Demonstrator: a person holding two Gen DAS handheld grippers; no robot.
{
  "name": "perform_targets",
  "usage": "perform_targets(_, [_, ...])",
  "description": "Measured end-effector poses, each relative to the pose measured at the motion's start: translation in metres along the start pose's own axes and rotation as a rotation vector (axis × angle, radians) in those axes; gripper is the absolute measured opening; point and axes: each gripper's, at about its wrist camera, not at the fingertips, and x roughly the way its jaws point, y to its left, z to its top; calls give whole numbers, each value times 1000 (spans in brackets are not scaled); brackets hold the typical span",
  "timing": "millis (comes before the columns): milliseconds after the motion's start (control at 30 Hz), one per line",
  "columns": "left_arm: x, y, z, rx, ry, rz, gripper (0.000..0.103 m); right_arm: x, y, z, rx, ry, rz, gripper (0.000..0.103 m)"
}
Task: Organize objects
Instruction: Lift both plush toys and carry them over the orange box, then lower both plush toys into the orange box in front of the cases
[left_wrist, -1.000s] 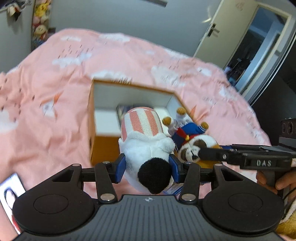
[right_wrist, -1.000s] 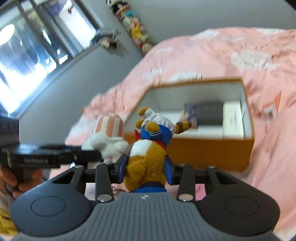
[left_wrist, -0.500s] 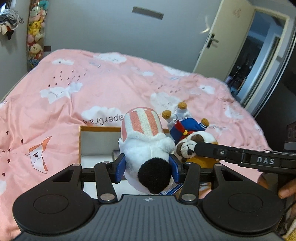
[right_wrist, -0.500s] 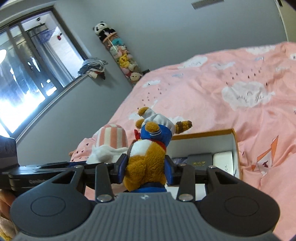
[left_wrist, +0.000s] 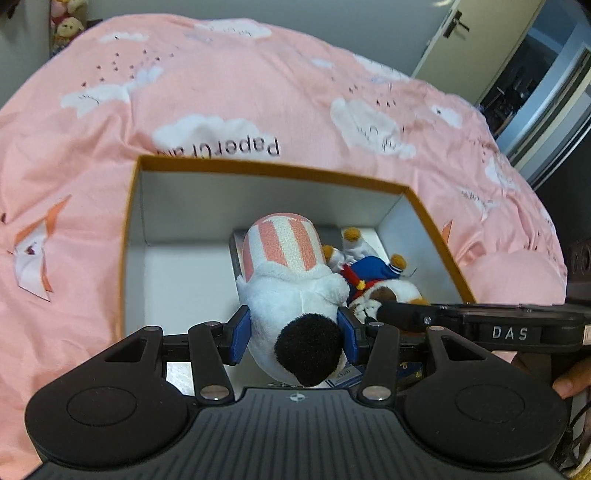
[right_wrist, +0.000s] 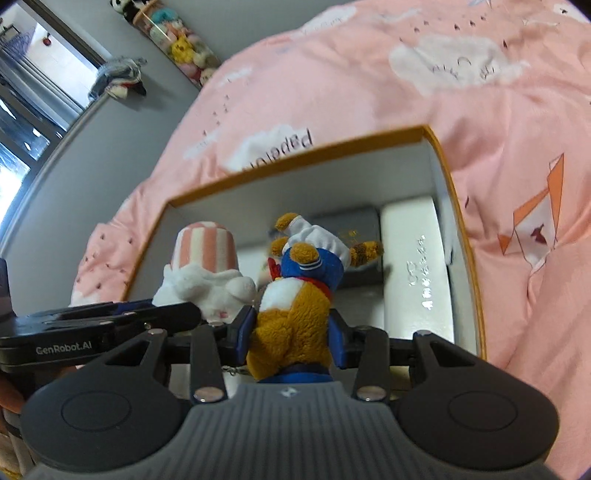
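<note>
left gripper (left_wrist: 294, 334) clamped by its blue pads on a white plush toy with a black pom-pom end and a pink-and-white striped cap (left_wrist: 291, 280), held above the open orange-rimmed cardboard box with white inner walls (left_wrist: 269, 170). right gripper (right_wrist: 291, 334) closed on a brown plush toy in a blue sailor jacket with a red scarf and white hat (right_wrist: 299, 295), also over the box, just beside the striped-cap plush and on its right. seen from the left wrist too: sailor plush (left_wrist: 373, 280) hard against the white plush, with the black arm of the right gripper marked "das" (left_wrist: 480, 326) crossing in front of it. inside the box, against the far right wall: a dark grey flat case (right_wrist: 351, 225) and a white rectangular packet with silver lettering (right_wrist: 417, 266), side by side, lying on the floor of the box. box resting on a pink quilt printed with white clouds and paper cranes (left_wrist: 221, 85). in the right wrist view, a hanging column of small stuffed toys (right_wrist: 177, 40) on the grey wall.
</note>
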Motion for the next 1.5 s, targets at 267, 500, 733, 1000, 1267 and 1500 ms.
perform_targets(267, [10, -1, -2, 13, 32, 12, 56, 9, 0, 14, 15, 48, -2, 44])
perform_targets(500, [-20, 6, 5, 8, -45, 68, 56, 4, 16, 18, 56, 10, 130, 44])
perform_targets(733, [-9, 10, 2, -4, -14, 59, 56, 23, 4, 7, 121, 74, 67, 44])
perform_targets(1000, [12, -3, 0, 23, 54, -6, 56, 25, 10, 6, -42, 127, -92, 45])
perform_targets(1267, [38, -7, -2, 55, 155, -17, 56, 41, 0, -1, -74, 219, -143, 48])
perform_targets(1500, [46, -5, 3, 69, 174, -39, 64, 38, 7, -1, -131, 222, -171, 50])
